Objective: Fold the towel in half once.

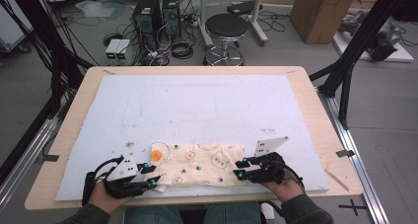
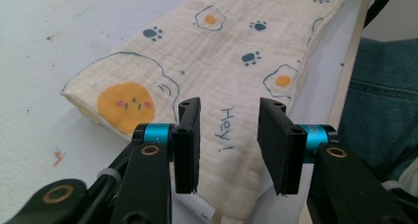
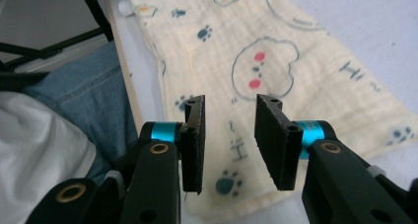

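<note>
High view: left gripper (image 1: pixel 152 177) and right gripper (image 1: pixel 240 168) both part-open over folded cloth (image 1: pixel 199 164), holding nothing

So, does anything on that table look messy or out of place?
Not much. The folded cloth lies flat and tidy between the open left gripper and right gripper. Only the white mat shows small dark specks and scuffs.

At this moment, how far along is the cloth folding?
Done: the printed cloth lies folded into a long strip on the white mat. In hand: nothing; the left gripper and right gripper stand open at its ends. Possibly left: another fold.
</note>
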`<state>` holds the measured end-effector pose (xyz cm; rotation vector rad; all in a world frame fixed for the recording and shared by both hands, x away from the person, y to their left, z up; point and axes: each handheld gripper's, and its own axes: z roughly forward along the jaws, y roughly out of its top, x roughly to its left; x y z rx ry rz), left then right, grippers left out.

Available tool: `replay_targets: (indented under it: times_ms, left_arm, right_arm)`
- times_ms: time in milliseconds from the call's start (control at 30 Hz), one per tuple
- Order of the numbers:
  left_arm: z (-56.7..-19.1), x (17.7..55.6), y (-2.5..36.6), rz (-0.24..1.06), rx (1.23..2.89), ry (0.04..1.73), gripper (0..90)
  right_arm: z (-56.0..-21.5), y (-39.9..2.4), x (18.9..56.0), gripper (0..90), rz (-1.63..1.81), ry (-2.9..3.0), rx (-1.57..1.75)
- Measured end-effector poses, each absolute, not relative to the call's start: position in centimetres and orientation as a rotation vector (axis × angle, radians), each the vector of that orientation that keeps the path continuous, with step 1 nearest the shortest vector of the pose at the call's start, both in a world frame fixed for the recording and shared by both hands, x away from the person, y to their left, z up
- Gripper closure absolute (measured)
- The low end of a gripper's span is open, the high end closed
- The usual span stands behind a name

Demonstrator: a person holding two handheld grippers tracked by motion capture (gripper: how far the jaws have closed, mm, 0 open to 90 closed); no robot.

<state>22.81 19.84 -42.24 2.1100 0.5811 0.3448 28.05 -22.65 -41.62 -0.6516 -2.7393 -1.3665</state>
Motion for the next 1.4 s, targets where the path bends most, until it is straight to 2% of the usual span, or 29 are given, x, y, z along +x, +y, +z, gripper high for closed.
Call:
replay_targets:
  times_ms: [467,833,1200,1400]
  left_arm:
    - [-41.4,24.5,18.8,0.327,2.047,0.615,55.3]
    - [-40.9,25.6,19.2,0.34,2.006,0.658,49.4]
    - [-40.4,26.1,18.6,0.361,2.007,0.645,44.5]
    - [-40.1,27.2,17.3,0.342,2.013,0.662,47.0]
  right_arm:
    - [-40.2,-21.0,30.3,46.0,-1.444,-2.724,-0.677]
    - [-40.2,-20.1,31.5,35.1,-1.493,-2.69,-0.699]
    - [-40.0,-19.0,32.1,34.1,-1.484,-2.675,-0.684]
    - [-39.6,-17.9,32.9,41.3,-1.466,-2.678,-0.688]
